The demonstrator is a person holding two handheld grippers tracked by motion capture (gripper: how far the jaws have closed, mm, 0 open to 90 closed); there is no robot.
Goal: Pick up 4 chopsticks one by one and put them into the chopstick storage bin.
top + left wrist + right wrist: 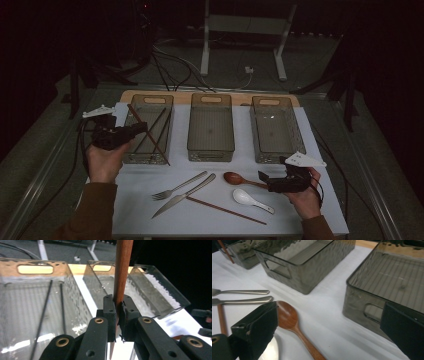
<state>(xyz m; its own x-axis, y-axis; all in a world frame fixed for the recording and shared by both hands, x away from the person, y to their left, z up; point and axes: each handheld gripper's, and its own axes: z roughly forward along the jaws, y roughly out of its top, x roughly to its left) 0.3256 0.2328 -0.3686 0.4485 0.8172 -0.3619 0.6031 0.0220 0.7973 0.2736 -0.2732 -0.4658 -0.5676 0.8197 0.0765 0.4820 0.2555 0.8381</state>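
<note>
From above, the left gripper [135,131] pinches a brown chopstick [148,135] over the left bin's [131,155] near rim. Its own camera shows the jaws clamped on that stick. The right gripper [324,322] stands spread, the wooden spoon [289,320] between its jaws, open cloth [332,300] ahead.

Three bins [210,127], four chopsticks [148,134], two spoons [240,179], one fork [177,187], one knife [184,195].

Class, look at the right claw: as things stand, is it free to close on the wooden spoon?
Probably yes. The right claw stands open with its jaws at the wooden spoon, which lies flat on the white table, apart from the white spoon. Nothing lies between claw and spoon.
</note>
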